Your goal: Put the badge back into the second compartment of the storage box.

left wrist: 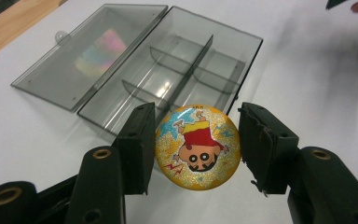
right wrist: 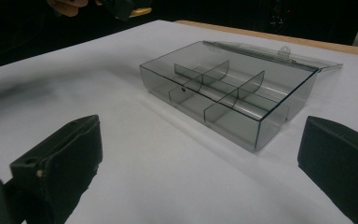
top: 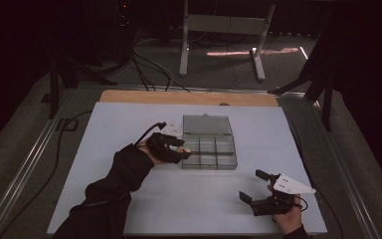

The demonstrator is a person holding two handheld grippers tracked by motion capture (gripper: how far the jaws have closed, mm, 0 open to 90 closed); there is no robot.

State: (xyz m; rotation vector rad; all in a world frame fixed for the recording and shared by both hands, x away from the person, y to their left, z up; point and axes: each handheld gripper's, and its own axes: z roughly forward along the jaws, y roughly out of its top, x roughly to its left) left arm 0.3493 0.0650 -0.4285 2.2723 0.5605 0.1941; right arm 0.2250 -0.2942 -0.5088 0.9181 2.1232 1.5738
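Note:
A round glittery yellow badge (left wrist: 198, 147) printed with a cartoon figure sits between the jaws of my left gripper (left wrist: 198, 112), which is shut on it by its edges. That gripper (top: 176, 149) hovers at the left side of a smoky clear plastic box (top: 209, 152) with several compartments, its lid (top: 206, 125) laid open behind it. The box (left wrist: 168, 79) lies just beyond the badge, and its compartments look empty. My right gripper (top: 252, 185) rests near the table's front right, open, with nothing between its jaws. It (right wrist: 200, 144) faces the box (right wrist: 228, 88) from a distance.
The box stands on a white board (top: 204, 199) over a wooden tabletop (top: 129, 96). A cable (top: 146, 132) trails from the left gripper. Metal stand legs (top: 184, 55) and floor cables lie beyond the table in the dark.

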